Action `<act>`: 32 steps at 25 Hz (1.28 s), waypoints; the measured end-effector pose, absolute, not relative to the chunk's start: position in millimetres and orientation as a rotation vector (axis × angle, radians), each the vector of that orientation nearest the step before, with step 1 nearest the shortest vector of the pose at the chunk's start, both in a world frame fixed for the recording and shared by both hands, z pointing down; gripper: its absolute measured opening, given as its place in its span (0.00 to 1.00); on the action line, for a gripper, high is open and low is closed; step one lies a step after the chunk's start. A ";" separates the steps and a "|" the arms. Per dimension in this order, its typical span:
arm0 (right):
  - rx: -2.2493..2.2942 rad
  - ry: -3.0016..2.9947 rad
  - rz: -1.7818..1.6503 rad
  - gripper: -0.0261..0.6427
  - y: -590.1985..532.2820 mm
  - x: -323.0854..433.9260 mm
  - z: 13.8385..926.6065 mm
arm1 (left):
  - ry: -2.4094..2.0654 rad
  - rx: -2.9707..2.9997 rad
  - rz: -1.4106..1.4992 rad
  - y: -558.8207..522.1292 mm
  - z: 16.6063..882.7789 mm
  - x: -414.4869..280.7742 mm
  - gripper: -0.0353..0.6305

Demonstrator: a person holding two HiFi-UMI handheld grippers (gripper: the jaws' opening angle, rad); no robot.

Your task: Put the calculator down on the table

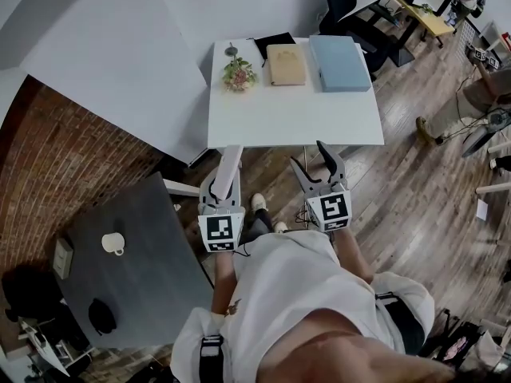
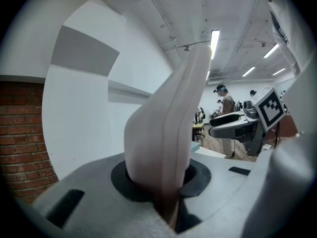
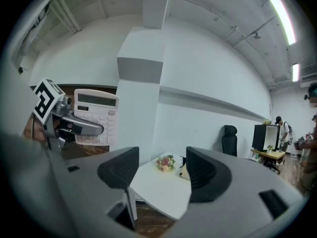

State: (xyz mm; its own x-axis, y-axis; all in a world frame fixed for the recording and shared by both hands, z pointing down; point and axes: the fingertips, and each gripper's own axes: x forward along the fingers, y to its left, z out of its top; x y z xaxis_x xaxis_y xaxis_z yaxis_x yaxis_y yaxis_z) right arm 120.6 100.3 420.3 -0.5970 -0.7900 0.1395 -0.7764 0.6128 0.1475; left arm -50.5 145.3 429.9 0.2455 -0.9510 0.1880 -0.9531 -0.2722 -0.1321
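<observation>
Calculator is being pinched edge-on between the nearly closed jaws of the left gripper, while the right gripper is holding its jaws spread wide, gripping nothing.

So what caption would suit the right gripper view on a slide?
Open right gripper frames a white table with flowers, while the left gripper holds a calculator off to the side.

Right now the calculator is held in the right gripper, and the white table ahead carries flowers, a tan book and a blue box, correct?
Wrong gripper. The calculator is clamped in the left gripper, as the left gripper view shows; the right gripper stands open and empty. The flowers, tan book and blue box do sit on the white table.
</observation>
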 end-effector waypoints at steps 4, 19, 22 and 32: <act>1.312 -2.634 -0.099 0.48 79.5 107.8 422.1 | -1.873 2.477 0.364 124.0 431.6 -63.5 0.16; 1.397 -2.563 -0.111 0.48 14.9 69.5 417.7 | -1.804 2.535 0.324 49.1 427.4 -107.8 0.16; 1.425 -2.548 -0.112 0.48 5.8 63.1 416.7 | -1.784 2.565 0.324 36.9 424.3 -114.6 0.16; 1.469 -2.503 -0.114 0.48 -13.6 45.9 413.0 | -1.741 2.605 0.294 7.8 418.7 -133.4 0.16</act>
State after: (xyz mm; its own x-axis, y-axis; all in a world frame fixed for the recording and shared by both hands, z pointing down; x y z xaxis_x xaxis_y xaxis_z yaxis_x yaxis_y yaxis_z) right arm 45.9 -13.6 413.0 -0.4674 -0.8688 0.1633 -0.8503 0.4924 0.1858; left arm -133.4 7.8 418.7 0.3705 -0.9164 0.1513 -0.9153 -0.3879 -0.1082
